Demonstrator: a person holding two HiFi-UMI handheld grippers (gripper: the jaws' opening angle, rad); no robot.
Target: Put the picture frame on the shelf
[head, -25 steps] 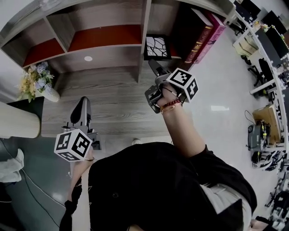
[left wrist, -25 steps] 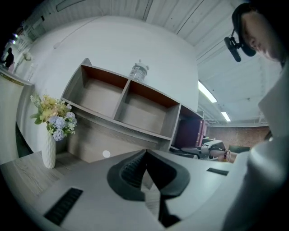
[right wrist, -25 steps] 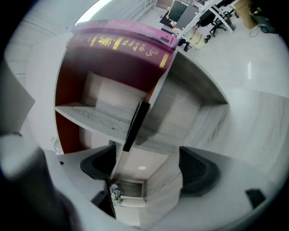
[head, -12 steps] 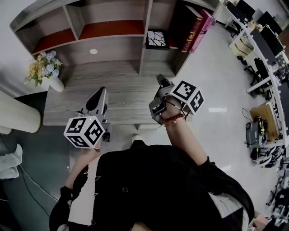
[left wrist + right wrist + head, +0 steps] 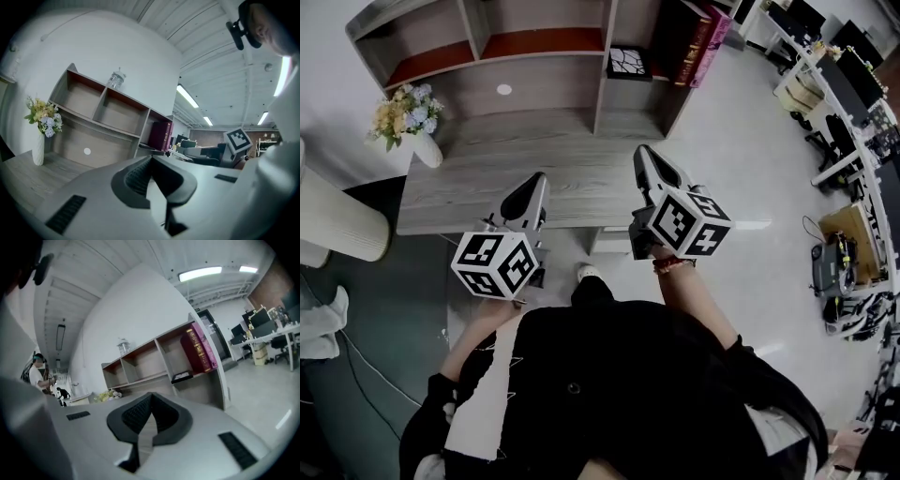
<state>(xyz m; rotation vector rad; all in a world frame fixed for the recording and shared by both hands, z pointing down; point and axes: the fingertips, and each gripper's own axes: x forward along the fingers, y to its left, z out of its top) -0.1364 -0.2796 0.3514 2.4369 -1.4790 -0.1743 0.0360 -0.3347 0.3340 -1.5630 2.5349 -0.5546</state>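
Observation:
The picture frame point(image 5: 628, 62), black with a white branching pattern, lies flat in the shelf's point(image 5: 539, 58) lower right compartment, next to the books; in the right gripper view the picture frame point(image 5: 182, 376) shows dark under the red books. Both grippers hover over the wooden desk point(image 5: 478, 192), well short of the shelf. My left gripper point(image 5: 540, 178) is shut and empty, its tips point(image 5: 151, 159) meeting. My right gripper point(image 5: 640, 152) is also shut with nothing in it, jaws point(image 5: 151, 397) closed together.
Dark red and pink books point(image 5: 692, 36) lean in the right compartment. A white vase of flowers point(image 5: 411, 120) stands at the desk's left end. A glass jar point(image 5: 116, 79) sits on top of the shelf. A white cylinder point(image 5: 337, 230) is at far left; office desks point(image 5: 853, 84) at right.
My right gripper has drawn back from the frame on the shelf toward the desk's front edge and rolled over. The left gripper has come up beside it. The frame stays on the shelf.

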